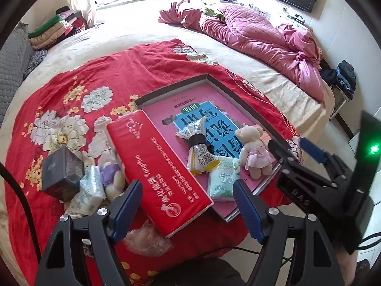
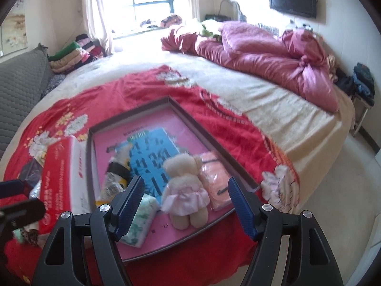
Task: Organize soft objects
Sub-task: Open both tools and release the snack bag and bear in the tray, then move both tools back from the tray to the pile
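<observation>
Inside the tray point(image 2: 215, 146), a teddy bear point(image 2: 184, 186) lies below the open right gripper point(image 2: 184, 205).

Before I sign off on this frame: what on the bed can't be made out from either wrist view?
- Purple-dressed toy: left view, half hidden behind red tissue pack.
- Snack packet: right view, motion-blurred, print unreadable.
- Dark box: left view, label too small.
- Peach item: right view, blurred, kind unclear.

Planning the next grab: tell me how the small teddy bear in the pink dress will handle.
The teddy bear looks plush, so it probably squashes under the pads. Its legs likely dangle. Lying flat in the shallow box, it shouldn't roll.
</observation>
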Demonstrator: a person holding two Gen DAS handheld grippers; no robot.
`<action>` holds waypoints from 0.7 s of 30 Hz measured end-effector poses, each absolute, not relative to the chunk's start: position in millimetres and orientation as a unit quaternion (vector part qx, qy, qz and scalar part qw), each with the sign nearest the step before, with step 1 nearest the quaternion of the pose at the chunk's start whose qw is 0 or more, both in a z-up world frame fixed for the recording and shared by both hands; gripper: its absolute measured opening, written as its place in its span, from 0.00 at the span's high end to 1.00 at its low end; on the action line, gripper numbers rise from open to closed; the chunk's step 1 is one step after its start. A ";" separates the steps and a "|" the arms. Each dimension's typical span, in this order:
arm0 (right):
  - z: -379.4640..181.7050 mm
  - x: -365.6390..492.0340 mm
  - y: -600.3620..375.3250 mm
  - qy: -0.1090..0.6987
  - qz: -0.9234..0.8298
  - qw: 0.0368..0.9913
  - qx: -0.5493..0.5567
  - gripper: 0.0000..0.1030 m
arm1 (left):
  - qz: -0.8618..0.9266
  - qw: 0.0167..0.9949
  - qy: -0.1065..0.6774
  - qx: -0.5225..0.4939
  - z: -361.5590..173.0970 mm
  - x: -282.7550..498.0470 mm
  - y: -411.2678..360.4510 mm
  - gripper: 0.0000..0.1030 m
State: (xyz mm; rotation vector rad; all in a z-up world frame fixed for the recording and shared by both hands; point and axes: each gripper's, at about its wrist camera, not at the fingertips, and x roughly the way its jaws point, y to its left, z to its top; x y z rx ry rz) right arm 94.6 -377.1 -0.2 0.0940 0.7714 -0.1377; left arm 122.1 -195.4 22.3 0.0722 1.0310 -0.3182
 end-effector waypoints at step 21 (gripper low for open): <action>62.8 69.2 -327.9 0.326 -0.020 0.945 0.020 0.28 | -0.126 0.875 0.466 0.028 46.0 93.8 -151.0 0.25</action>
